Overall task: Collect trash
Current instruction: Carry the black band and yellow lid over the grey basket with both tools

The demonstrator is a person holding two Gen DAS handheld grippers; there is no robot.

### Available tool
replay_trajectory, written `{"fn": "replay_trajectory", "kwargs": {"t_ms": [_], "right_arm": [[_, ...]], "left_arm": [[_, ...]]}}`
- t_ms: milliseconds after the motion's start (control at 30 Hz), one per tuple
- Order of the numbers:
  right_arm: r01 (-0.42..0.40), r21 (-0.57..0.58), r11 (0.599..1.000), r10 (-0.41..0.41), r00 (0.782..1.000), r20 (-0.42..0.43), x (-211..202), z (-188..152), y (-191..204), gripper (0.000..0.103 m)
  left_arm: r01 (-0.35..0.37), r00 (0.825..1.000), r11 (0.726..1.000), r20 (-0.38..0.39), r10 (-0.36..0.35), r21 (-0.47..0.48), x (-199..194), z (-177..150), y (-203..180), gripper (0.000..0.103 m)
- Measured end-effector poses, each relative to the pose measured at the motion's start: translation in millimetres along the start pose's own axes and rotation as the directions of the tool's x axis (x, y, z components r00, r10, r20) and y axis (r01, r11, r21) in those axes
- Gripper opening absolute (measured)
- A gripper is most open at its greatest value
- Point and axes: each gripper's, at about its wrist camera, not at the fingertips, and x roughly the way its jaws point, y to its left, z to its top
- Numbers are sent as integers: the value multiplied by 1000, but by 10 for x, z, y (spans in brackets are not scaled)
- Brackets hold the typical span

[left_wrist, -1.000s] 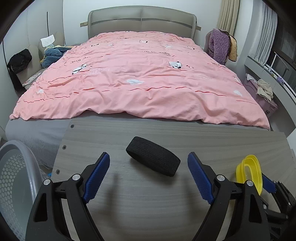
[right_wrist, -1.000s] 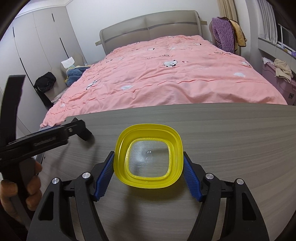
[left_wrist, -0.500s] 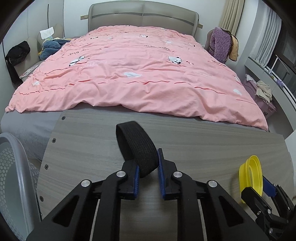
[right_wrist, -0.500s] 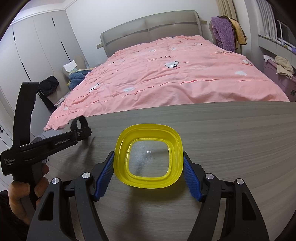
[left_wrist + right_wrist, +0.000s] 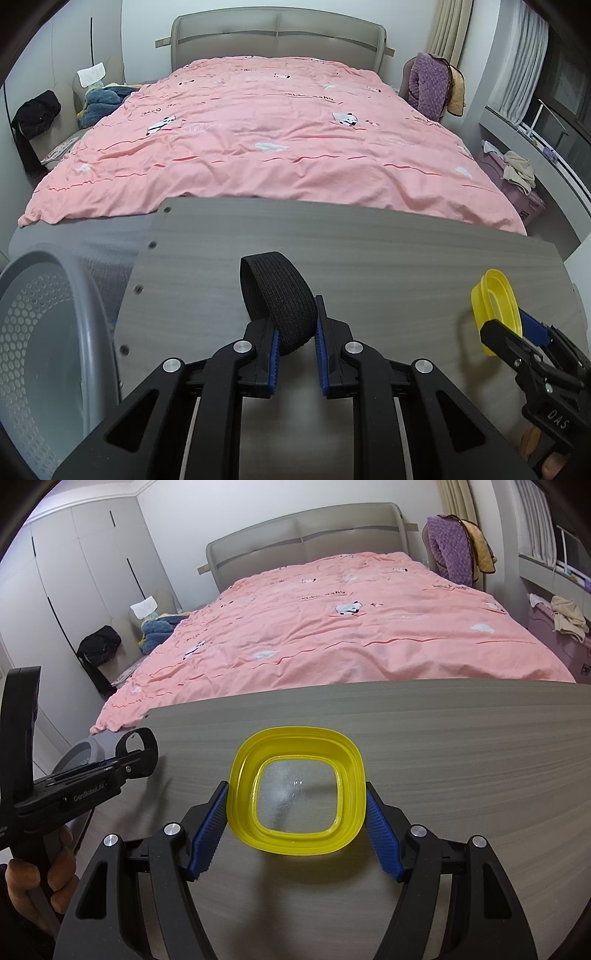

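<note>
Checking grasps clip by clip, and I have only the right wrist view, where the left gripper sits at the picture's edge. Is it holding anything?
Observer: Yes. The left gripper is shut on a black elastic band, pinched at its lower end, with the loop standing up in front.
Operator: Is there a bin near it?
Observer: A grey perforated basket stands just off the left edge of the table, beside that gripper.
Operator: How does my yellow lid look from that side?
Observer: The yellow lid stands on edge in the right gripper, over the table's right end.
</note>
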Motion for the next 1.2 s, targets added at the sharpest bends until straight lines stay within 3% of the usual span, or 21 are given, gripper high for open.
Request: {"fn": "replay_trajectory", "kwargs": {"t_ms": [433, 667, 933, 1200], "right_arm": [[-56, -78, 995, 56, 998, 0, -156, -63, 640, 68], [-140, -151, 978, 137, 990, -30, -113, -57, 1222, 68], [-238, -253, 938, 223, 971, -85, 36, -79, 1982, 68], [-293, -317, 902, 266, 956, -126, 161, -53, 2526, 68]], "left_arm": [[2, 998, 1000, 56, 0, -31, -588, -264, 498, 16], [-70, 993, 996, 92, 75, -55, -885, -399, 987, 16], [-152, 983, 981, 82, 162, -122, -1052, -517, 1676, 16], [-178, 979, 965, 68, 194, -191, -1088, -591, 2171, 16]]}}
